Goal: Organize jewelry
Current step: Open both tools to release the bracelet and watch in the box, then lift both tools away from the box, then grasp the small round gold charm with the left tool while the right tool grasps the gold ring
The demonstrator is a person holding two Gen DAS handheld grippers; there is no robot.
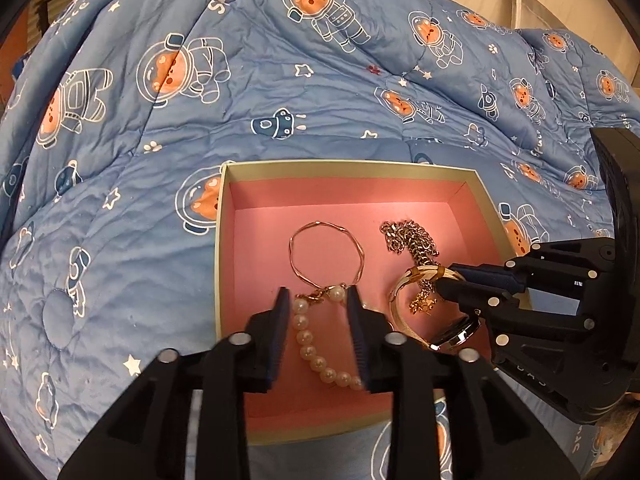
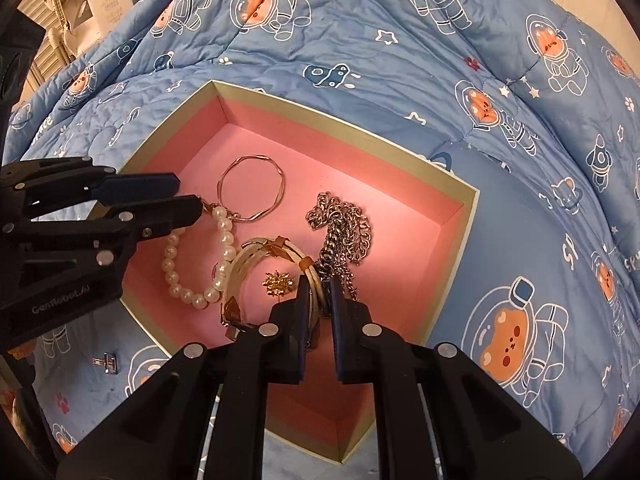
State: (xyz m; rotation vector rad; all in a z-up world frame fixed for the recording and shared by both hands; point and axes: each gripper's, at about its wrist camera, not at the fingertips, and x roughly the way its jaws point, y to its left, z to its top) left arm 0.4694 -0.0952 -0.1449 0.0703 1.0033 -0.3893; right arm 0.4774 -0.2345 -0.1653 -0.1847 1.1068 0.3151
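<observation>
**Jewelry gathered in pink-lined box**

While resting on blue quilt point(image 1: 120, 280), holds five pieces inside pink-lined box point(image 1: 344, 192): one pearl bracelet point(image 1: 316, 356), one thin gold bangle point(image 1: 326, 254), one silver chain point(image 1: 412, 240), one cream-strapped watch point(image 2: 256, 256), one gold star charm point(image 2: 278, 282). Left gripper point(image 1: 318, 296): partly open, straddling pearls, not pressing. Right gripper point(image 2: 318, 286): pinched narrowly on watch strap.

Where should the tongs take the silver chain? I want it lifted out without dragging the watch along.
Grip the silver chain at its heaped far end, coming straight down from above. That bunch lies apart on the pink floor of the box, while the near end runs under the cream watch strap beside the right tongs, so it would likely snag there.
</observation>
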